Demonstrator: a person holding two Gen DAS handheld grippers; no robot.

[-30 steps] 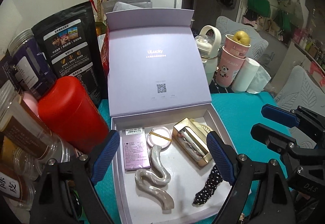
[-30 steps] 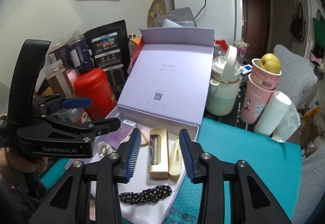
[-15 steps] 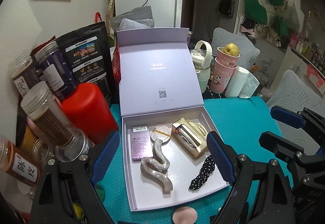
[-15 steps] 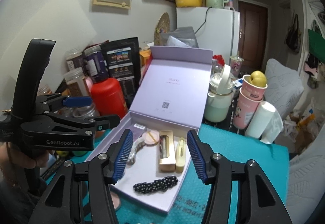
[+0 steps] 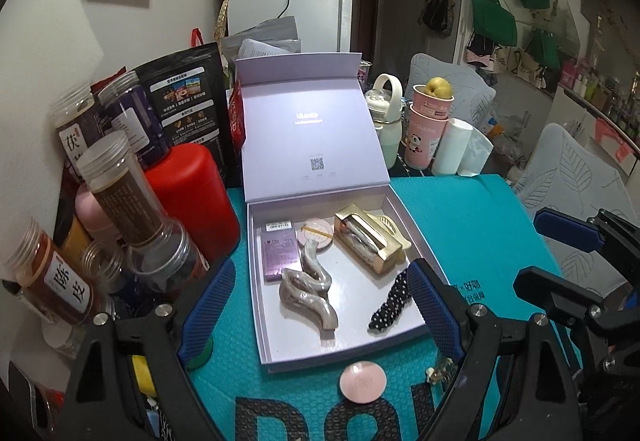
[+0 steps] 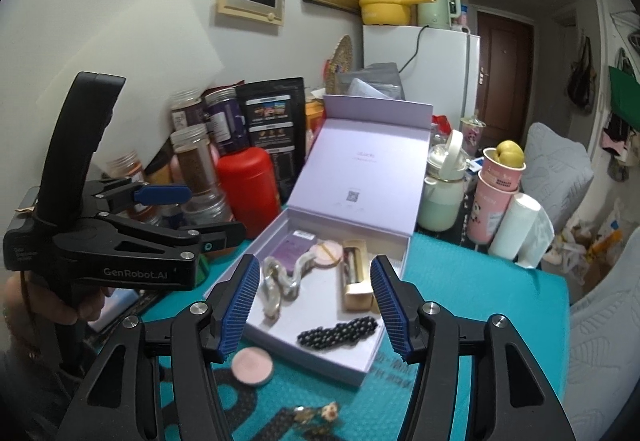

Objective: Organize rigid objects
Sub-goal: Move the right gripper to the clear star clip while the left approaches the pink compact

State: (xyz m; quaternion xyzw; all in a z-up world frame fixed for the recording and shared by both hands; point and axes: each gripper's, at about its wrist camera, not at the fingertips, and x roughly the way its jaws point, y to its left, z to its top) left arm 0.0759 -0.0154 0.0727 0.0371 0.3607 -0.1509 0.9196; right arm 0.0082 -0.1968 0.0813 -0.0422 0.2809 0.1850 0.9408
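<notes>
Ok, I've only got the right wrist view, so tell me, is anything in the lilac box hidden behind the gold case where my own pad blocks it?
Observer: Yes, a cream hair clip lies against the far side of the gold case, inside the lilac box.
Operator: Is the left hand-held gripper carrying anything?
Observer: No, its pads stand wide apart with nothing between them. It only frames the box from the near side.
Operator: Does the orange-filled jar beside it have a label?
Observer: Yes, a white label with two large black Chinese characters faces the left wrist view.
</notes>
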